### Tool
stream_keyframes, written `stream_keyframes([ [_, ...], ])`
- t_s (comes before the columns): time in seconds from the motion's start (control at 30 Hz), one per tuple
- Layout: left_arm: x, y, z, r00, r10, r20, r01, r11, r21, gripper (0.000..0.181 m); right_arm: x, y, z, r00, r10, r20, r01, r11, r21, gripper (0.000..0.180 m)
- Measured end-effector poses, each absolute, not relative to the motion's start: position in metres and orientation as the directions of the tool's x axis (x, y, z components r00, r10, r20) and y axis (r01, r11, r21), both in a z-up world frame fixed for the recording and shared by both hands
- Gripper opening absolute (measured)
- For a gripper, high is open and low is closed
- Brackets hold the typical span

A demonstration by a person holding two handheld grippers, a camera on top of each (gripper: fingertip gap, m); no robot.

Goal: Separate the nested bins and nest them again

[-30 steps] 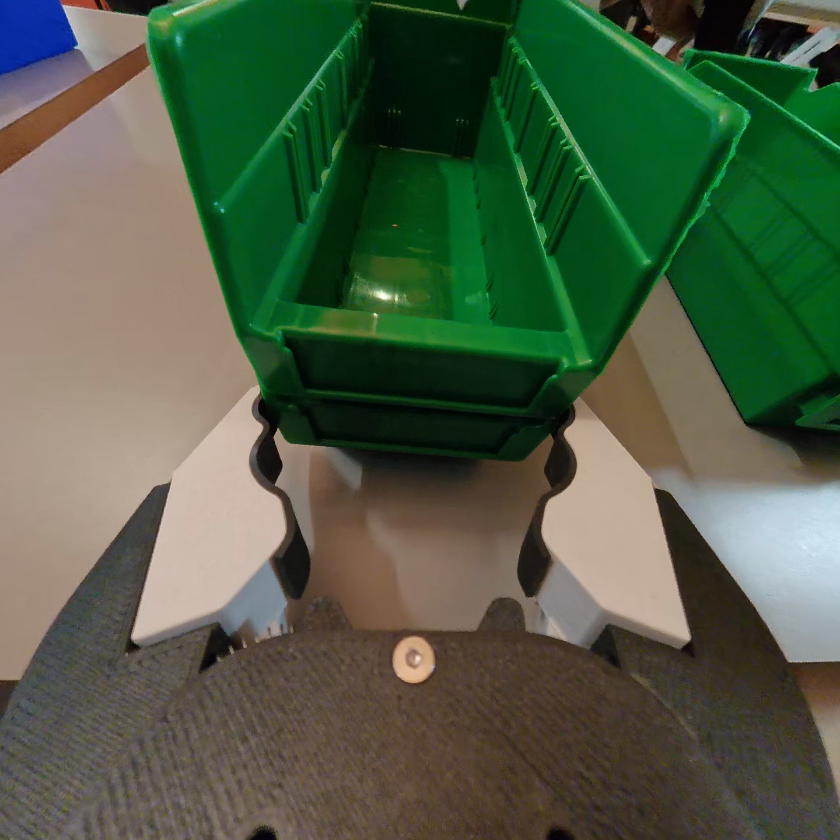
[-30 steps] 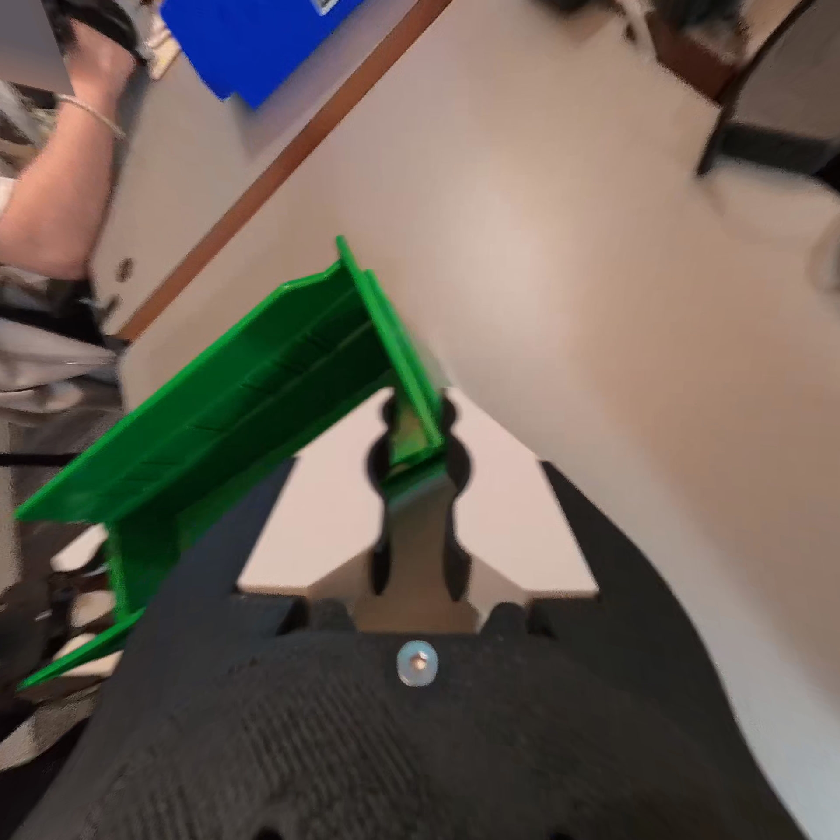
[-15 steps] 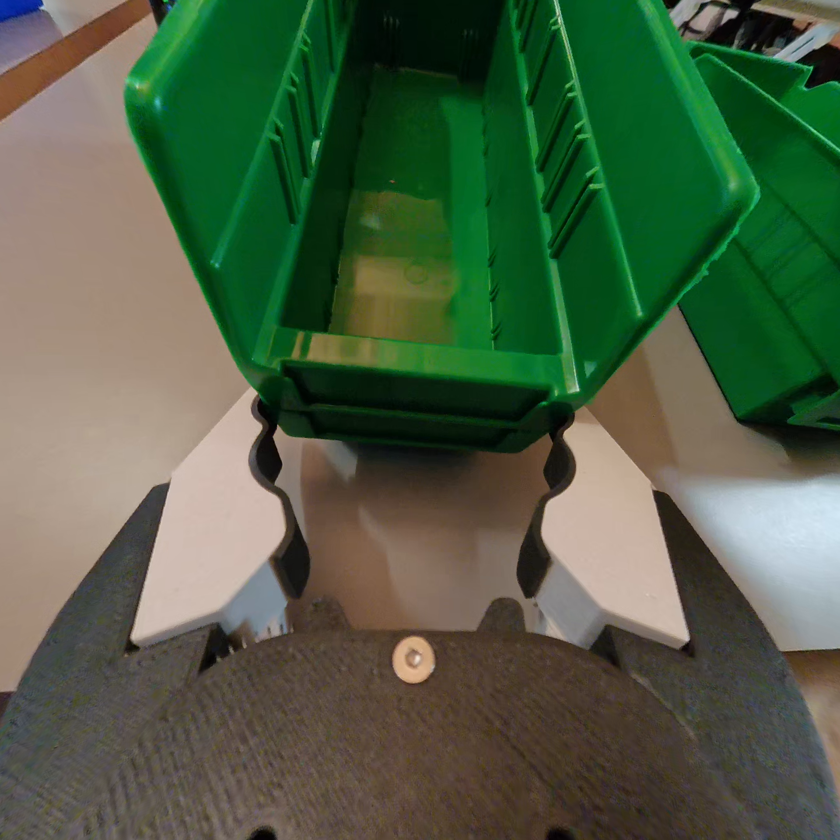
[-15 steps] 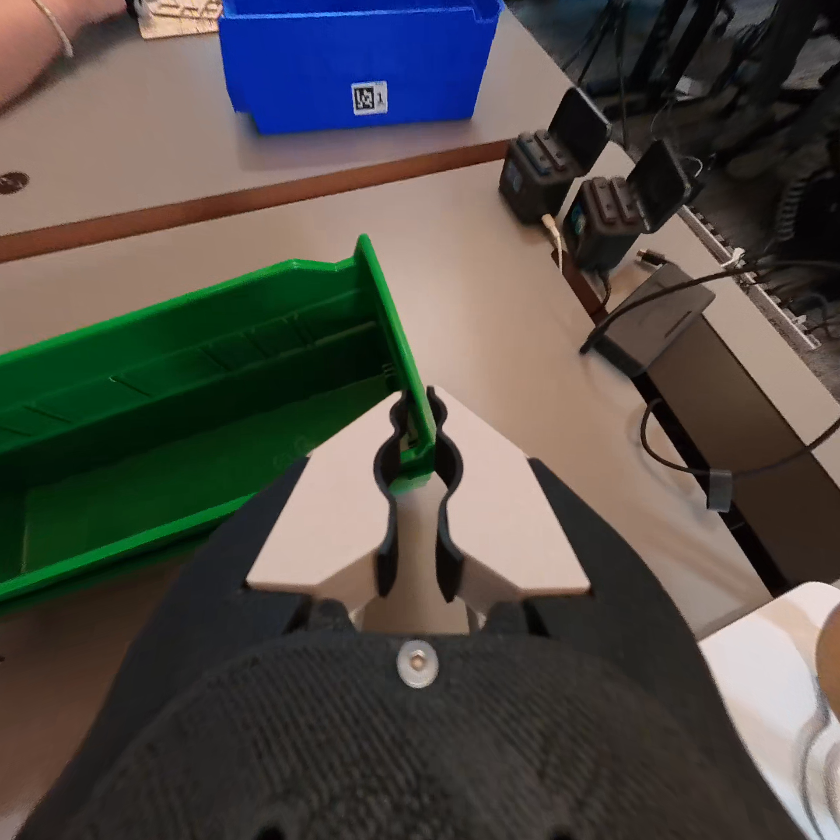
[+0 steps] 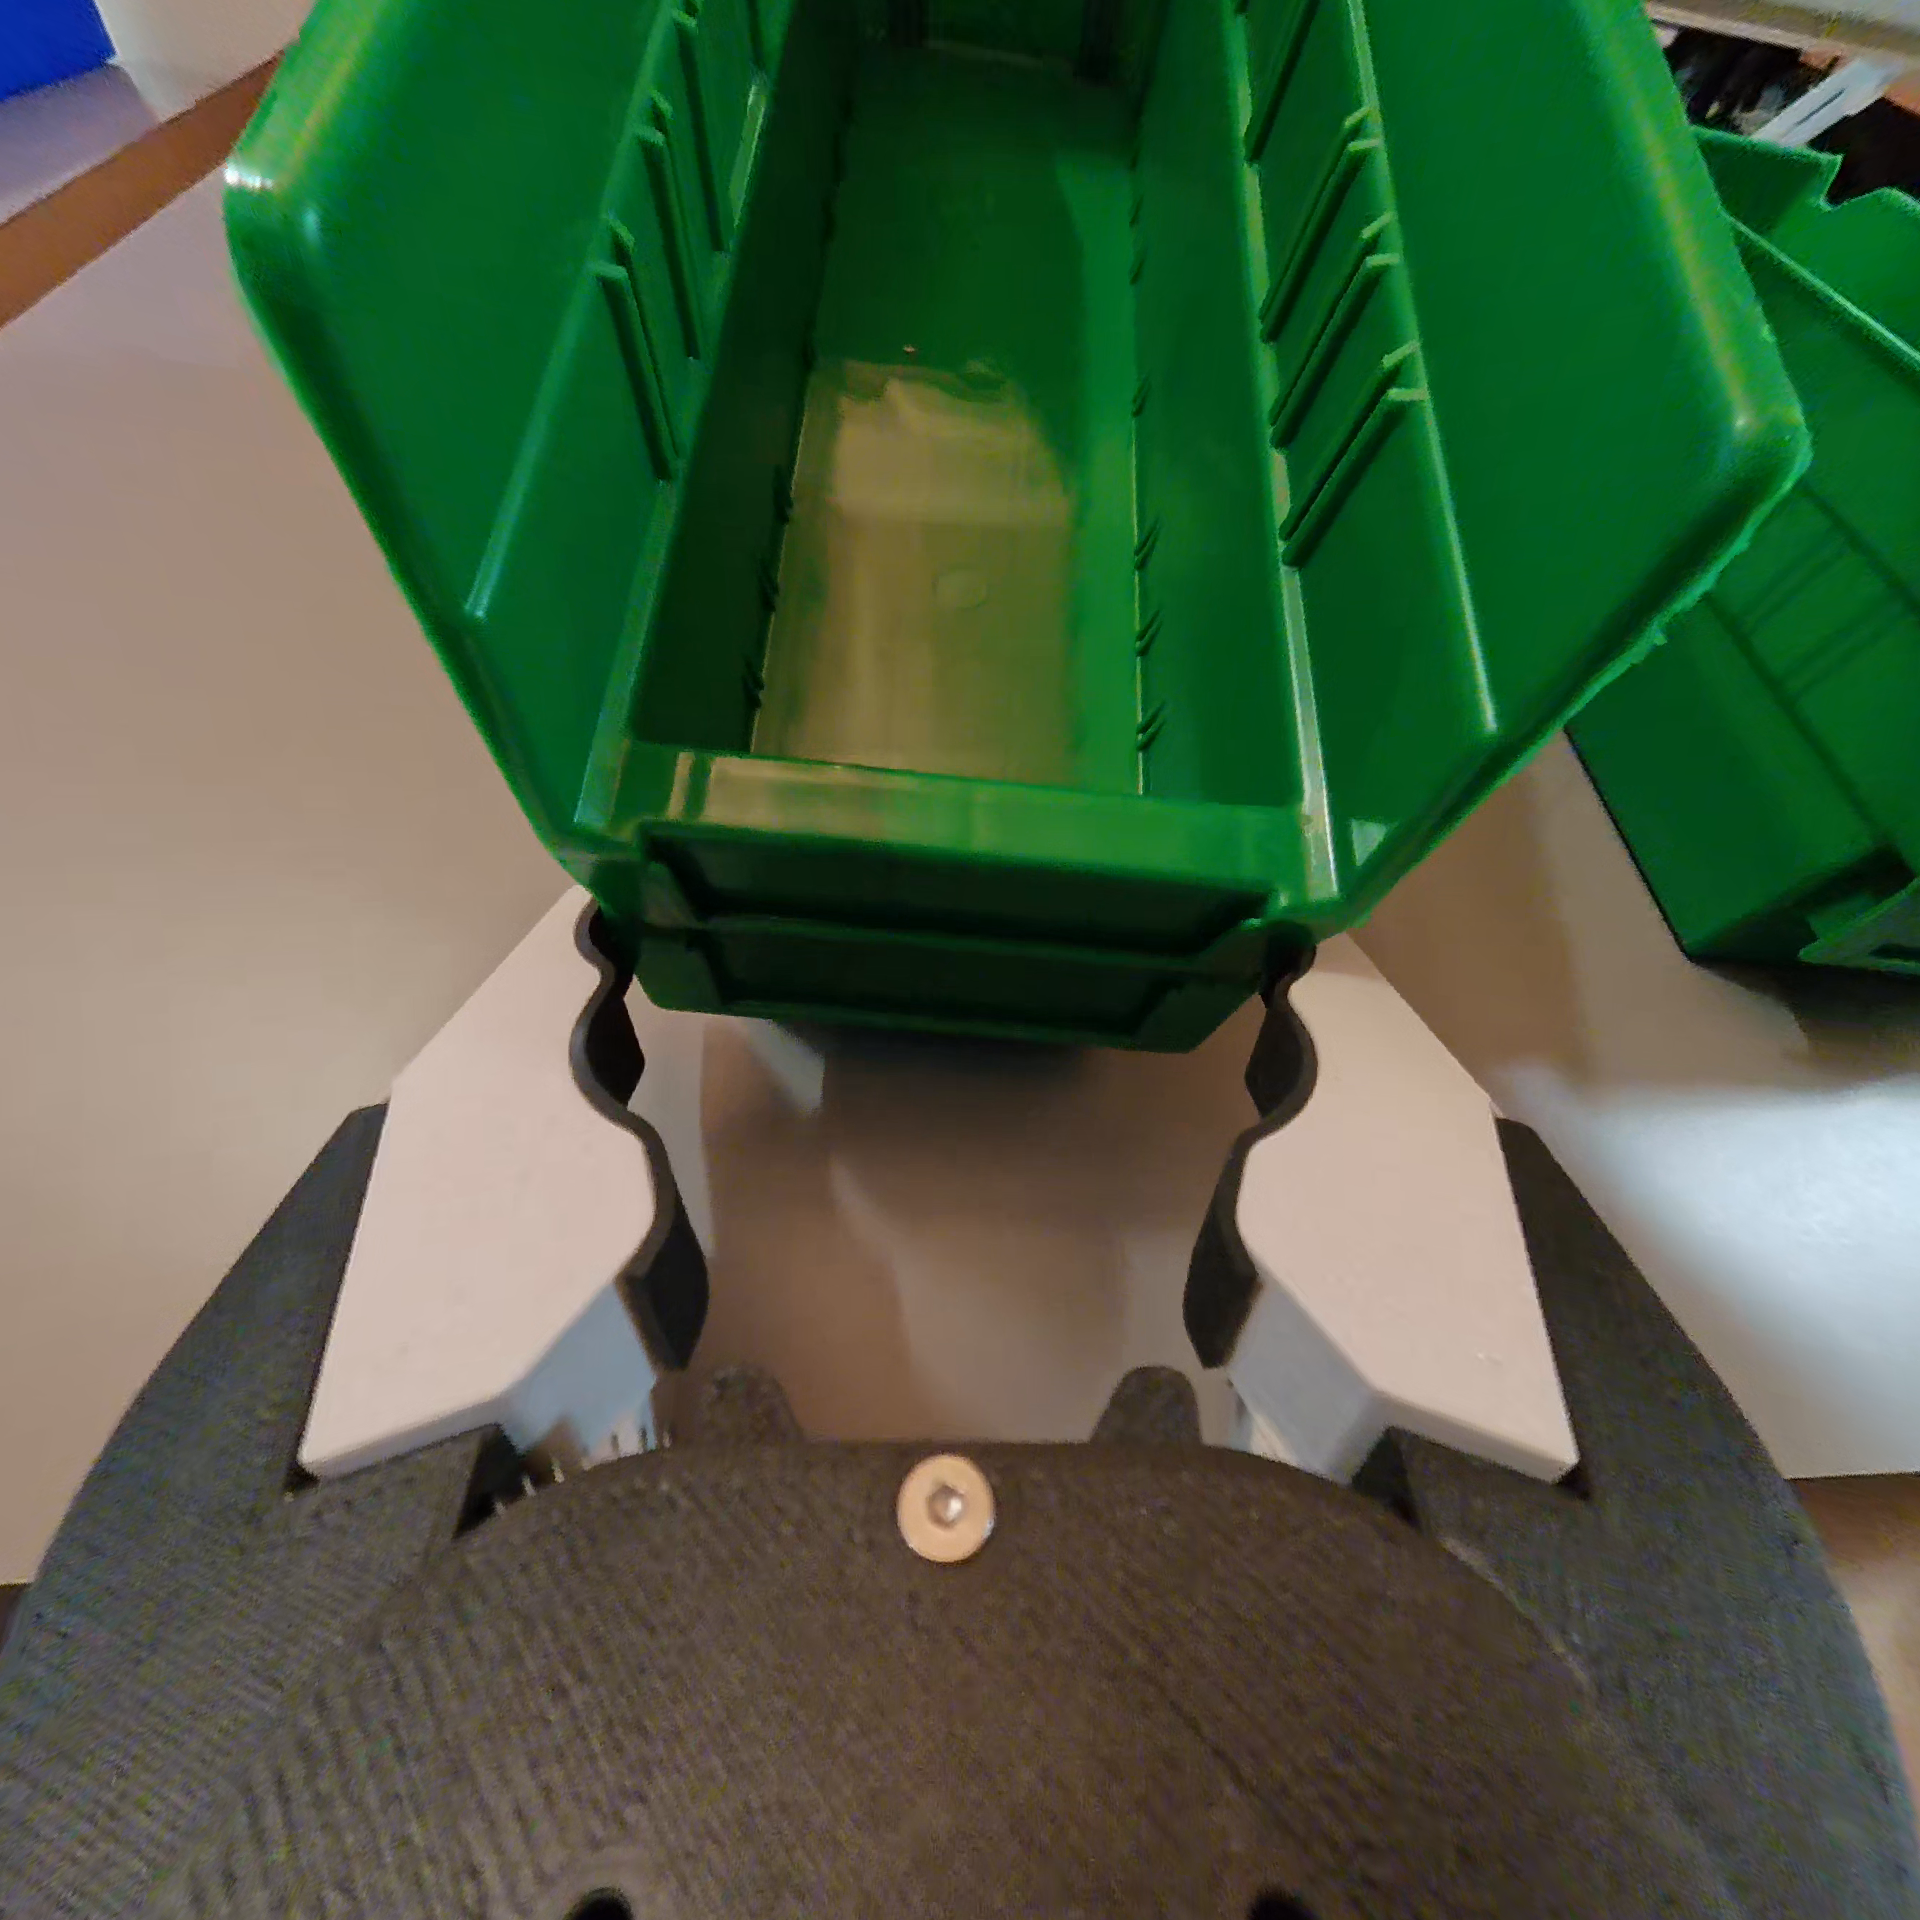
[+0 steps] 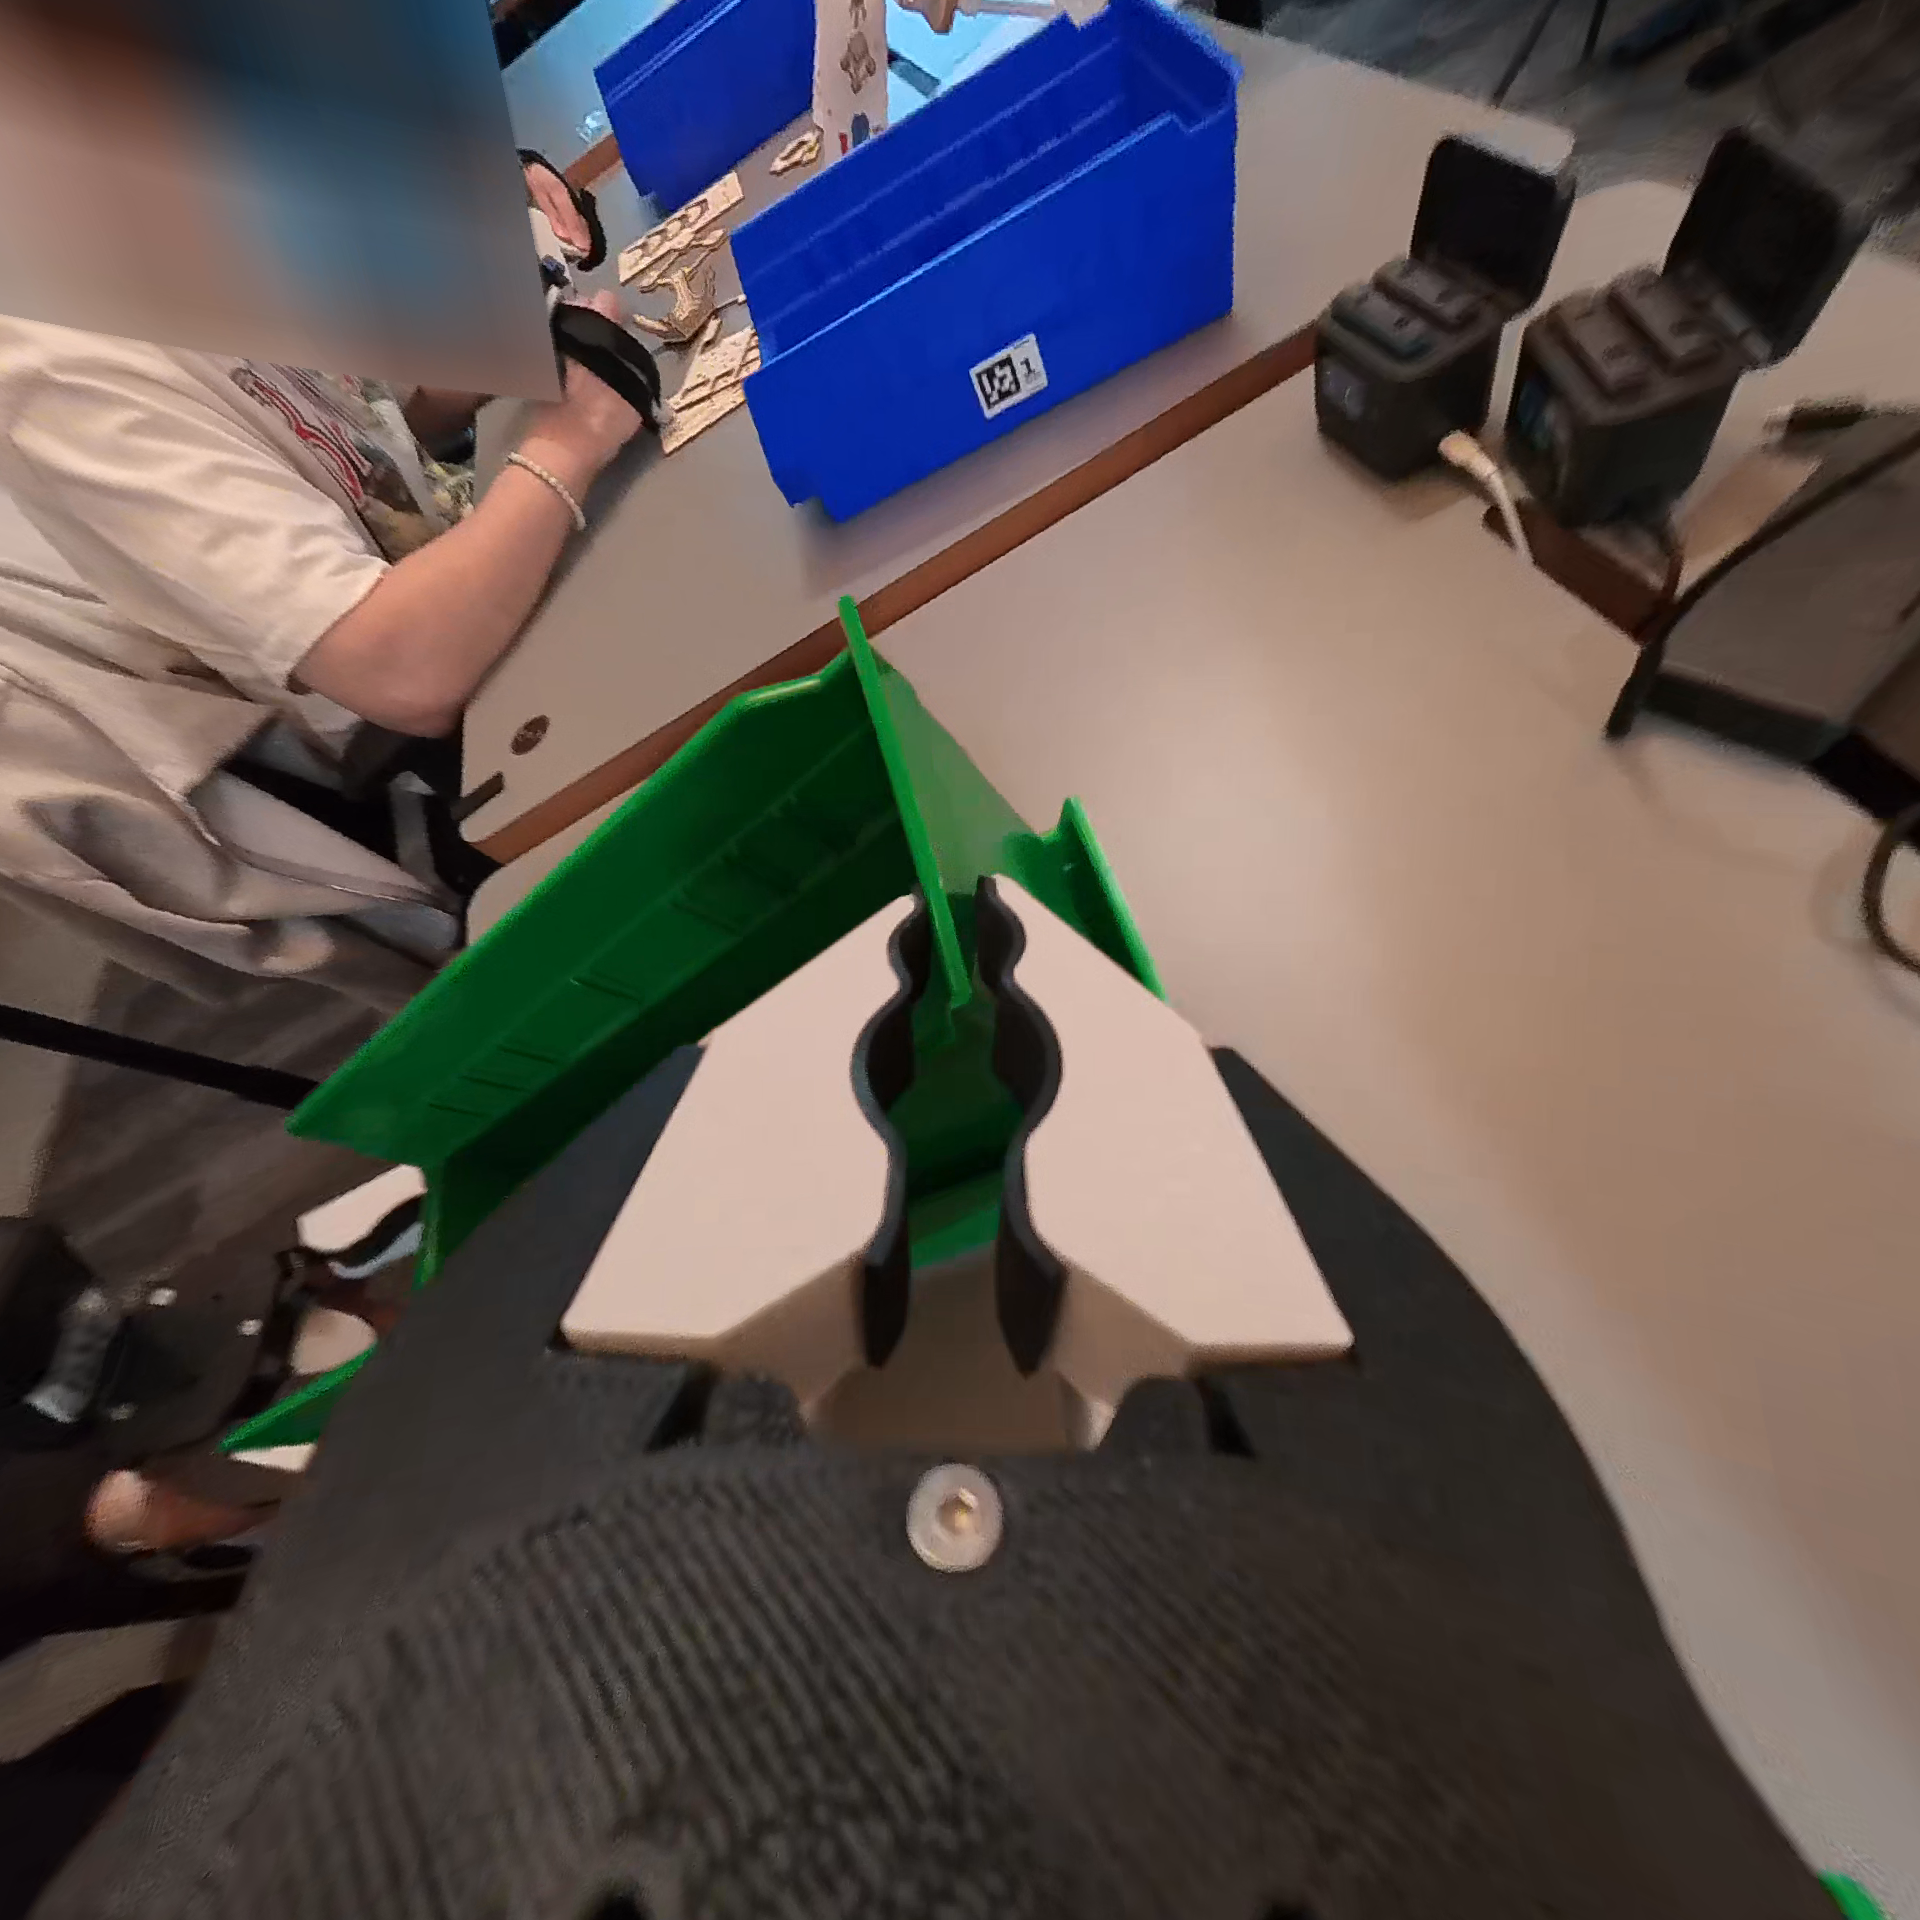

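In the left wrist view two nested green bins (image 5: pixel 935 520) fill the upper frame, their open top towards me and their two front lips stacked. My left gripper (image 5: pixel 940 945) is spread wide, and its fingertips (image 5: pixel 603 935) press on both sides of the bins' front end, holding it. A separate green bin (image 5: pixel 1766 623) lies to the right. In the right wrist view my right gripper (image 6: pixel 951 935) is shut on the thin end wall of a green bin (image 6: pixel 675 935), held tilted above the grey table (image 6: pixel 1351 831).
A blue bin (image 6: pixel 987 260) stands on the neighbouring table beyond a brown edge strip. Two black charger cases (image 6: pixel 1423 343) with cables sit at the table's far right. A person (image 6: pixel 208 623) sits at the left, working on small wooden parts.
The nested bins in my left gripper have tipped so I look deeper into them. My right gripper has swung and tilted with its green bin still clamped.
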State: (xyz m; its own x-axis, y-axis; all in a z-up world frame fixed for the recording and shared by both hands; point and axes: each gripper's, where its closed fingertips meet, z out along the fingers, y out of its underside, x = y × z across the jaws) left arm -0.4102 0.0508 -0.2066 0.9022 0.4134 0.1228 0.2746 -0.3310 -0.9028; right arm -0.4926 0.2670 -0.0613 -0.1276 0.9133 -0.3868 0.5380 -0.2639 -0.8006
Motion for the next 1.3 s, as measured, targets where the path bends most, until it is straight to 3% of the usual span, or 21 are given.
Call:
stream_keyframes([
  [0.53,-0.402,0.034,-0.189,0.885,0.417,0.207,0.335,-0.262,-0.905,0.131,-0.497,0.266,-0.045,-0.109,0.865,-0.489,0.504,-0.376,-0.778,0.007],
  [0.77,-0.398,0.04,-0.16,0.935,0.348,0.072,0.153,-0.211,-0.966,0.132,-0.501,0.262,-0.051,-0.111,0.857,-0.503,0.506,-0.387,-0.771,0.007],
  [0.87,-0.396,0.041,-0.154,0.94,0.338,0.042,0.117,-0.205,-0.972,0.13,-0.501,0.264,-0.053,-0.103,0.856,-0.507,0.507,-0.393,-0.767,0.007],
  [1.03,-0.389,0.032,-0.13,0.944,0.325,0.055,0.092,-0.101,-0.991,0.11,-0.499,0.262,-0.046,-0.119,0.85,-0.513,0.495,-0.397,-0.773,0.007],
  [1.3,-0.378,0.021,-0.086,0.945,0.326,0.04,0.04,0.009,-0.999,0.11,-0.492,0.251,-0.016,-0.173,0.847,-0.503,0.46,-0.382,-0.802,0.006],
])
